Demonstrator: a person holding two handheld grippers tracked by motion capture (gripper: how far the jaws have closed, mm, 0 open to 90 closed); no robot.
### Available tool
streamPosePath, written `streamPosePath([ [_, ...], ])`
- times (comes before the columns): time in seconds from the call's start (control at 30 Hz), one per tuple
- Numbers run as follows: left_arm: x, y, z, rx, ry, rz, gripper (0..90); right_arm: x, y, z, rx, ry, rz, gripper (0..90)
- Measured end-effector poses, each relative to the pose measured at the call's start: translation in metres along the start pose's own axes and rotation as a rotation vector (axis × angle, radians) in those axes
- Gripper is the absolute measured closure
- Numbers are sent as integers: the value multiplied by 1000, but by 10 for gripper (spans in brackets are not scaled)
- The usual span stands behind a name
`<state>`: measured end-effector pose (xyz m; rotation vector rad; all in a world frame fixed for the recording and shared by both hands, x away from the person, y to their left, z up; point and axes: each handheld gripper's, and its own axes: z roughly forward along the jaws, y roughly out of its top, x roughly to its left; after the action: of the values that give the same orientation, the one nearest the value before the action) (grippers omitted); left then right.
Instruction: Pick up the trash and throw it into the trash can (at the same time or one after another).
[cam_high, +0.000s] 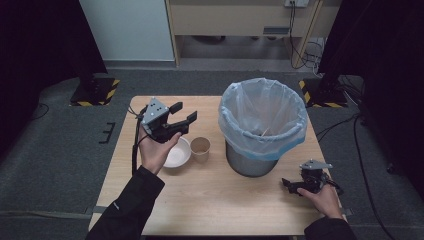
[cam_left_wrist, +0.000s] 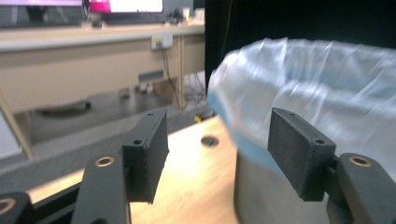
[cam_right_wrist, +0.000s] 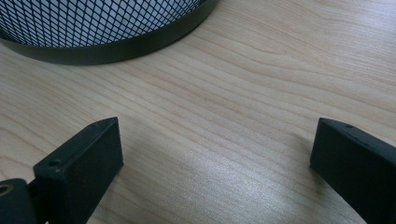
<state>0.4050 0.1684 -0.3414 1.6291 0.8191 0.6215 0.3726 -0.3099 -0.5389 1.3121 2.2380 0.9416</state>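
the left hand-held gripper (cam_high: 183, 114) is held above the surface (cam_high: 210, 200), over the white bowl (cam_high: 179, 152), with its tips directed toward the bin (cam_high: 260, 125). its jaws stand apart with nothing between them; in the left gripper view the gap frames bare wood and the bin's clear liner (cam_left_wrist: 327, 79). the paper cup (cam_high: 200, 148) stands upright just beside the bowl, between the bowl and the bin. the bin stands right of centre on the surface, lined with a clear bag with a blue edge. the right hand-held gripper (cam_high: 290, 184) rests low at the near right corner, near the bin's base. its jaws are wide apart and empty, with the mesh wall (cam_right_wrist: 93, 23) ahead of them.
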Motion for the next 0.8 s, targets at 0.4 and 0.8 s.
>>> streamPosePath([
  [0.4,10,-62,29,168,30,-28,377,0,0,0,0,0,0,27],
  [0.8,17,-108,57,315,47,-46,405,0,0,0,0,0,0,27],
])
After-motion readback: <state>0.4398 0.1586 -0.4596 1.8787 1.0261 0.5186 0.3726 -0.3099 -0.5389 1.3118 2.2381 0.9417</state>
